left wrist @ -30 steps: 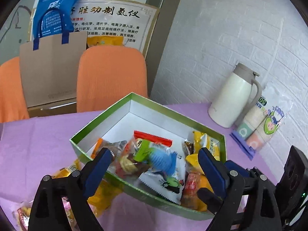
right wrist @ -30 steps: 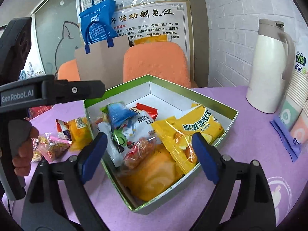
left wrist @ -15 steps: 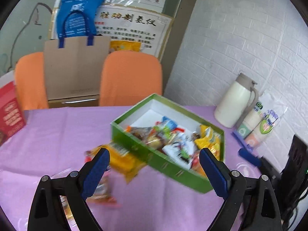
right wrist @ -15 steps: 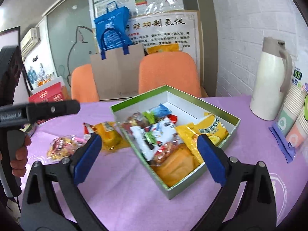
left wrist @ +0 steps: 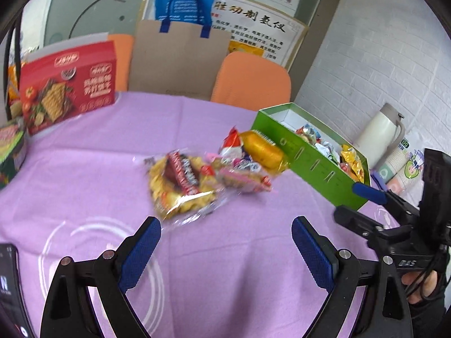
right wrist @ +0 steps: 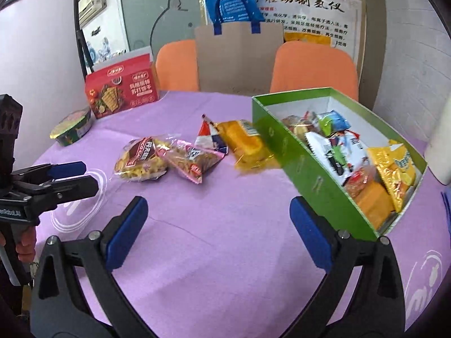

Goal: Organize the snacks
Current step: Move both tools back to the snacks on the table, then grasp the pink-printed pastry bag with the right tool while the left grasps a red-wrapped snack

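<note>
While several packets already fill the green cardboard box (right wrist: 318, 169), we hold both hand-held grippers, left (left wrist: 225, 249) and right (right wrist: 218, 229), spread apart and empty; four crinkly wrapped snacks (right wrist: 180, 153) remain beside the box on the purple-clothed surface (right wrist: 225, 253).

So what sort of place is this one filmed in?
Probably an office or clinic meeting room, not a home: orange chairs at a cloth-covered table, a printed Chinese notice on the wall, a thermos beside paper cups.

My worktop (right wrist: 225, 253) wears a purple cloth. Behind it stand two orange chairs (right wrist: 313, 67), a brown paper bag (right wrist: 239, 59) between them. A white brick wall (left wrist: 380, 64) runs along the right (posters (right wrist: 307, 11) cover the back wall), beside a frosted glass panel (right wrist: 157, 22).
</note>
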Available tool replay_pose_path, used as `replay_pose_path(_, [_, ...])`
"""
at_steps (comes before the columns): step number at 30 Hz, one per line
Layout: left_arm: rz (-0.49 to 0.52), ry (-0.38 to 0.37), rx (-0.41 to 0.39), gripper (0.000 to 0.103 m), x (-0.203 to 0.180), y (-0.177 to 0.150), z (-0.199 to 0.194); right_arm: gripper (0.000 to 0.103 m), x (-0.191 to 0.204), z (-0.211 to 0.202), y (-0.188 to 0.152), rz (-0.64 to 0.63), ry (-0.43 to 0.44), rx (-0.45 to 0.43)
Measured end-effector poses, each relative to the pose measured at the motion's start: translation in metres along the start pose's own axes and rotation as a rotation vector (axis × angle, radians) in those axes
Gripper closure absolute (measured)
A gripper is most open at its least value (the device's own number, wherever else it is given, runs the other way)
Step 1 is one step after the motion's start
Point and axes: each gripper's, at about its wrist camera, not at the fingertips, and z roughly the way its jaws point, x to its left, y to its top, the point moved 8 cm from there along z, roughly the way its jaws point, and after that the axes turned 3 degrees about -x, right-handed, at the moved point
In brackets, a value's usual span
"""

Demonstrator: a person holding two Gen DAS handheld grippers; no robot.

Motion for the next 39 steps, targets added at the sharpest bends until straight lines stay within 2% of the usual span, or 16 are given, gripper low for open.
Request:
replay_pose_path(4, [-0.016, -0.008, 0.004, 0.007, 0.014, -0.009, -0.002, 0.011, 0.015, 0.032, 0.002, 0.049, 0.068, 0.06])
replay_pose_path(8, [-0.03, -0.004, -0.004, 0.007, 0.03, -0.011, -0.003, 0.012, 0.022, 0.06, 0.014, 0.05, 0.065, 0.072])
replay_pose_path(10, [-0.05, -0.005, -0.004, 0.007, 0.04, -0.011, -0.003, 0.017, 0.027, 0.074, 0.017, 0.055, 0.073, 0.084])
replay_pose_path(14, [-0.072, -0.005, -0.002, 0.007, 0.053, -0.011, -0.001, 0.018, 0.027, 0.097, 0.022, 0.112, 0.096, 0.097])
replay_pose_path(23, [-0.082, -0.021, 0.021, 0.007, 0.056, -0.016, 0.007, 0.025, 0.024, 0.116, 0.019, 0.139, 0.098, 0.125])
replay_pose_path(29, [-0.074, -0.024, 0.029, 0.007, 0.052, -0.017, 0.009, 0.04, 0.022, 0.117, 0.019, 0.146, 0.101, 0.13])
replay_pose_path(31, [-0.074, -0.023, 0.03, 0.007, 0.052, -0.017, 0.009, 0.055, 0.022, 0.116, 0.019, 0.136, 0.09, 0.129])
replay_pose_path(36, [-0.08, -0.021, 0.027, 0.007, 0.049, -0.016, 0.007, 0.066, 0.024, 0.109, 0.016, 0.124, 0.102, 0.132])
replay_pose_path(37, [-0.078, -0.02, 0.026, 0.007, 0.049, -0.016, 0.007, 0.078, 0.025, 0.107, 0.016, 0.124, 0.112, 0.127])
replay_pose_path(39, [-0.074, -0.018, 0.025, 0.007, 0.048, -0.015, 0.005, 0.077, 0.024, 0.099, 0.015, 0.118, 0.101, 0.117])
